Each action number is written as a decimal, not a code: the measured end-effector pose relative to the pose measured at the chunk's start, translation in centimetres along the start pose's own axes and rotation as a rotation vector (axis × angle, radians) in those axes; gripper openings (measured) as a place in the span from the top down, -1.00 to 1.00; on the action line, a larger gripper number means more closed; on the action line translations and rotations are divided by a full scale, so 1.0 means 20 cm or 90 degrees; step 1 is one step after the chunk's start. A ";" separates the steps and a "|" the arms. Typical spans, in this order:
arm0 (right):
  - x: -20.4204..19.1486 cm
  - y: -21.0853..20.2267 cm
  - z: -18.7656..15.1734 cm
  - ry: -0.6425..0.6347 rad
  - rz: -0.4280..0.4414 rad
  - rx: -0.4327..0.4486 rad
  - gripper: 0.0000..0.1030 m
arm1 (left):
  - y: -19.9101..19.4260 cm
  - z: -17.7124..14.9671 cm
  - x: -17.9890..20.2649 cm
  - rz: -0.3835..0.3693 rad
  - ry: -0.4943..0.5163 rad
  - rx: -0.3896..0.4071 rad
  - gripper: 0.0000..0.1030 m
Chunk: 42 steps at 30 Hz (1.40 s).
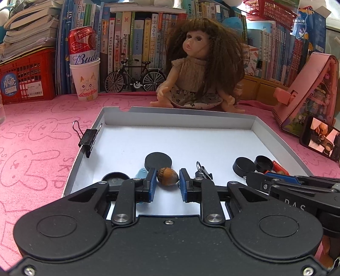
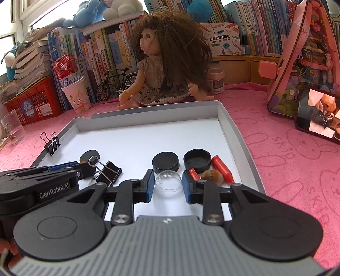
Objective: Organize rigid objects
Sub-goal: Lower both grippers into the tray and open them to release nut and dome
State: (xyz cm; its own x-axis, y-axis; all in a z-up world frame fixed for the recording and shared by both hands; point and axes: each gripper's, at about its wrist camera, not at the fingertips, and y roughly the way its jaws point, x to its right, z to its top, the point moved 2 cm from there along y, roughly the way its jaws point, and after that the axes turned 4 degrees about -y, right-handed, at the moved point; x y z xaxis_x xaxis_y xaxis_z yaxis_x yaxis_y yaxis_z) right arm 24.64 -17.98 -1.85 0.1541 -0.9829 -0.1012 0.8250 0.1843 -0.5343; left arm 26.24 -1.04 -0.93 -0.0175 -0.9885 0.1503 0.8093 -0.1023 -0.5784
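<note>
Both hands are working inside the white tray (image 2: 233,127) on the desk. The left tongs (image 1: 167,180) are pinching an acorn (image 1: 167,179); the right tongs (image 2: 168,181) are pinching a clear dome (image 2: 168,181). Sorting appears unfinished: black caps (image 2: 165,162), red crayons (image 2: 222,171) and a binder clip (image 2: 107,169) are lying scattered, crowding the tongs.

place: home study/child's room | ahead: books (image 1: 136,40), doll (image 1: 197,70), plush toys (image 2: 89,10) | under: pink cloth (image 2: 297,169)
</note>
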 end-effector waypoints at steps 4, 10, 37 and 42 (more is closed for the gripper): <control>0.00 0.00 -0.01 0.000 0.001 0.000 0.34 | 0.00 0.00 0.01 0.000 0.003 -0.002 0.58; 0.00 -0.01 -0.01 0.003 0.004 -0.002 0.30 | -0.01 -0.01 0.01 0.001 0.004 -0.003 0.58; -0.01 -0.14 -0.01 -0.016 -0.017 0.027 -0.22 | -0.12 -0.02 0.01 -0.004 0.016 0.009 0.05; 0.00 -0.16 -0.01 -0.015 -0.021 0.027 -0.29 | -0.16 -0.03 -0.01 -0.005 0.014 0.008 -0.01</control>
State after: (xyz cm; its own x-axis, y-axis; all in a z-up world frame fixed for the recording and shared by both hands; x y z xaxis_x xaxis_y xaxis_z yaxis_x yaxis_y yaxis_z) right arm 21.86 -18.50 -0.39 0.1393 -0.9881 -0.0645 0.8522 0.1528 -0.5003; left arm 23.32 -0.68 0.37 -0.0365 -0.9900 0.1365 0.8164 -0.1083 -0.5672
